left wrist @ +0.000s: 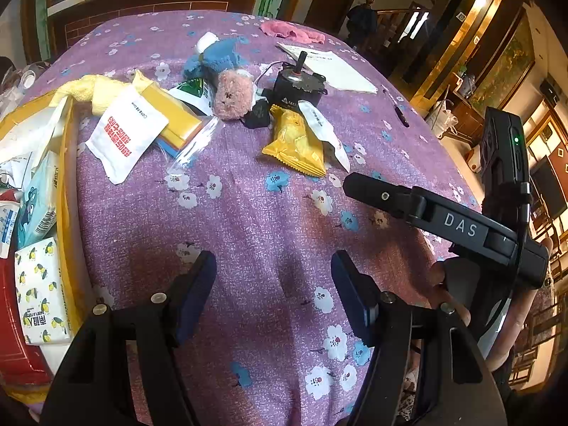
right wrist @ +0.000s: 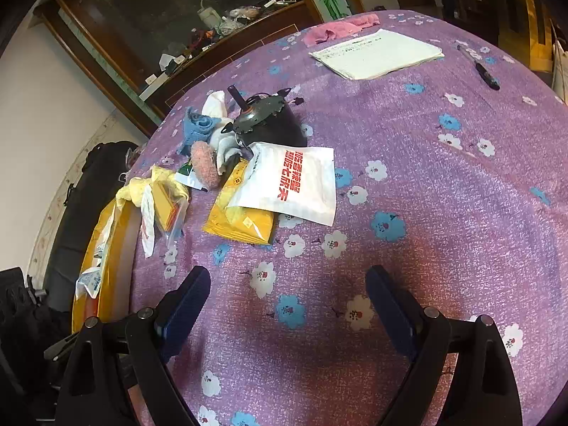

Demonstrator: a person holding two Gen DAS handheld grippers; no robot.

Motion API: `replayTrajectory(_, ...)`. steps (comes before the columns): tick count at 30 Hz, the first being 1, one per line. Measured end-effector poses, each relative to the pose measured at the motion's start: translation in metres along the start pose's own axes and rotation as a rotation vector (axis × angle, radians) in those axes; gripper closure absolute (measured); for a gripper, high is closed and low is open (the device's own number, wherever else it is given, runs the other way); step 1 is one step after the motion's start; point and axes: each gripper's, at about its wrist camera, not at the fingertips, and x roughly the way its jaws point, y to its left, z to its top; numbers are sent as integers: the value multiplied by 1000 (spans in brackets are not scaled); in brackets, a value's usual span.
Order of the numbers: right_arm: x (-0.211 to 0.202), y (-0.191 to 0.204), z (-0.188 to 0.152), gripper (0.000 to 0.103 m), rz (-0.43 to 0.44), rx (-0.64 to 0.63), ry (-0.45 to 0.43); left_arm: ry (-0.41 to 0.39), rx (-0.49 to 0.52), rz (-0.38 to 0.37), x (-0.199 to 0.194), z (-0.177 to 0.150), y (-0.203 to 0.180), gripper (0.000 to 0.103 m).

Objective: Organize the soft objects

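A pink plush ball [left wrist: 232,97] [right wrist: 206,168] lies mid-table beside a blue fuzzy cloth [left wrist: 216,56] [right wrist: 197,124]. A yellow soft cloth [left wrist: 94,90] [right wrist: 136,190] lies at the left by the box edge. A pink cloth [left wrist: 293,32] [right wrist: 337,28] lies at the far side. My left gripper [left wrist: 273,262] is open and empty above bare tablecloth, well short of the pile. My right gripper [right wrist: 287,277] is open and empty, near a yellow snack bag [right wrist: 245,218]; its body shows in the left wrist view [left wrist: 443,220].
A black motor [left wrist: 298,85] [right wrist: 269,120], white sachets [left wrist: 126,135] [right wrist: 294,181], a yellow snack bag [left wrist: 296,143] and a white paper [left wrist: 333,67] [right wrist: 376,53] lie on the purple floral tablecloth [left wrist: 266,213]. A yellow box [left wrist: 67,191] with tissue packs stands left. A pen [right wrist: 481,69] lies right.
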Motion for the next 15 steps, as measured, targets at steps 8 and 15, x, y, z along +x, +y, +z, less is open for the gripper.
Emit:
replayTrajectory(8,1,-1,0,13,2,5,0,2,1,-1,1,0,1,37)
replayTrajectory(15,3,-1,-1,13,2,7,7,5,5,0,2,-1,0,37)
